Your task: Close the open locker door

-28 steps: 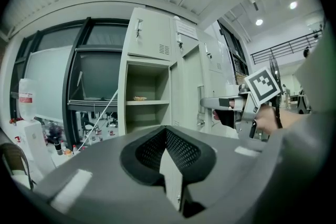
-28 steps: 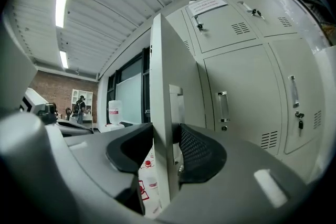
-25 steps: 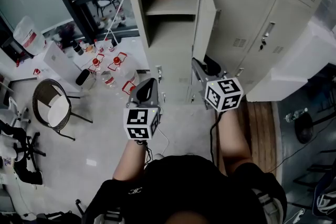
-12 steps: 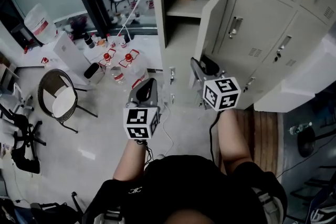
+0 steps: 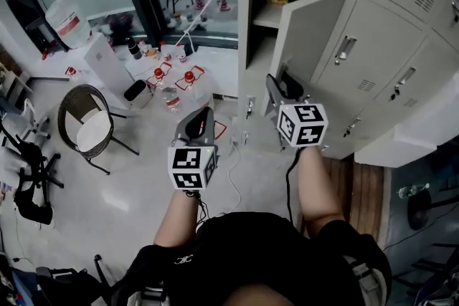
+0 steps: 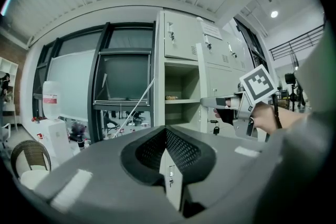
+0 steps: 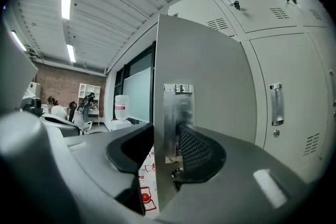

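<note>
The grey locker bank fills the upper right of the head view. One compartment (image 5: 267,11) stands open, with a shelf inside. Its door (image 5: 310,29) swings out toward me. My right gripper (image 5: 277,84) is at the door's free edge, open. In the right gripper view the door (image 7: 210,71) runs between the jaws (image 7: 165,139), its metal handle (image 7: 177,110) beside the right pad. My left gripper (image 5: 203,115) hangs over the floor left of the locker, shut and empty. The left gripper view (image 6: 166,131) looks at the open compartment (image 6: 181,97) and the right gripper (image 6: 239,110).
Closed locker doors (image 5: 376,54) flank the open one. On the floor to the left are a wicker chair (image 5: 86,131), red-capped bottles (image 5: 176,77), a white box (image 5: 106,68) and a large water jug (image 5: 66,16). A cable (image 5: 234,179) trails by my feet. Wooden boards (image 5: 358,190) lie on the right.
The head view has swung left, so the lockers sit further right. More of the door's face shows, and it now covers part of the opening. Both grippers keep their places in the view.
</note>
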`<state>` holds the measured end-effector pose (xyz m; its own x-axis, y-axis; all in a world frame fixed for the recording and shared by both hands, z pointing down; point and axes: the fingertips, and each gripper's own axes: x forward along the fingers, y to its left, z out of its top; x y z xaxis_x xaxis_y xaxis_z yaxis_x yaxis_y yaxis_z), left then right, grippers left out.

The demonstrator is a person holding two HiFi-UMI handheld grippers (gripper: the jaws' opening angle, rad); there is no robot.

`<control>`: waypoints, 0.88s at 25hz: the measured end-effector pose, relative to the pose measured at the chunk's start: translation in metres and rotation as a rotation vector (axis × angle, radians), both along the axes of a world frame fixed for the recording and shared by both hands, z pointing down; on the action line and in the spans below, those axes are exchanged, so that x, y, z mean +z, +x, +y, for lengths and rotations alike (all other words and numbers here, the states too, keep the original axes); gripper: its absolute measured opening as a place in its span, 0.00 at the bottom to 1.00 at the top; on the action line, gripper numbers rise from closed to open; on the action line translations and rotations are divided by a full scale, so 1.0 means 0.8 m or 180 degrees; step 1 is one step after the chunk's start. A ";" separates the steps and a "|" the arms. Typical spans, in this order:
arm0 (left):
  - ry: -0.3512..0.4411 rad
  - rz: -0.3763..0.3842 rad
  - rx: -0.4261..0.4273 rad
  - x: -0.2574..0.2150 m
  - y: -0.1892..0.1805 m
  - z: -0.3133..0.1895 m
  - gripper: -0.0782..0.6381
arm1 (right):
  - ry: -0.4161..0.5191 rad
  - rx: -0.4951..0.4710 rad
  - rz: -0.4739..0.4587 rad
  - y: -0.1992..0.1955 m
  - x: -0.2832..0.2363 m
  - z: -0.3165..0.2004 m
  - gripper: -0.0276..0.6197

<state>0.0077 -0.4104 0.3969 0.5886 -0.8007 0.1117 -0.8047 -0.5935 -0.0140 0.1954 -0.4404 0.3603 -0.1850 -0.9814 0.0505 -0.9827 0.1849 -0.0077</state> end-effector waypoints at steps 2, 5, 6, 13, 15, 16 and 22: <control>0.0009 0.0006 -0.0035 0.000 -0.009 -0.007 0.11 | -0.0014 -0.0010 0.0011 -0.005 0.000 -0.012 0.29; 0.0030 0.0005 -0.0083 -0.001 -0.021 -0.015 0.11 | -0.0029 -0.0022 0.0004 -0.013 0.001 -0.028 0.28; 0.0033 0.0003 -0.0097 -0.001 -0.025 -0.018 0.11 | -0.0037 -0.0028 -0.0008 -0.015 0.001 -0.034 0.28; 0.0086 -0.0003 -0.0241 -0.009 -0.055 -0.031 0.11 | -0.0082 0.0001 -0.0005 -0.023 0.001 -0.075 0.25; 0.0091 -0.0007 -0.0277 -0.009 -0.063 -0.031 0.11 | -0.0084 0.0021 -0.0004 -0.025 0.000 -0.085 0.25; 0.0094 -0.0008 -0.0294 -0.010 -0.067 -0.031 0.11 | -0.0085 0.0031 0.0001 -0.026 -0.001 -0.090 0.25; 0.0040 0.0004 -0.0388 -0.005 -0.084 -0.028 0.11 | -0.0095 0.0117 0.0026 -0.027 -0.001 -0.123 0.25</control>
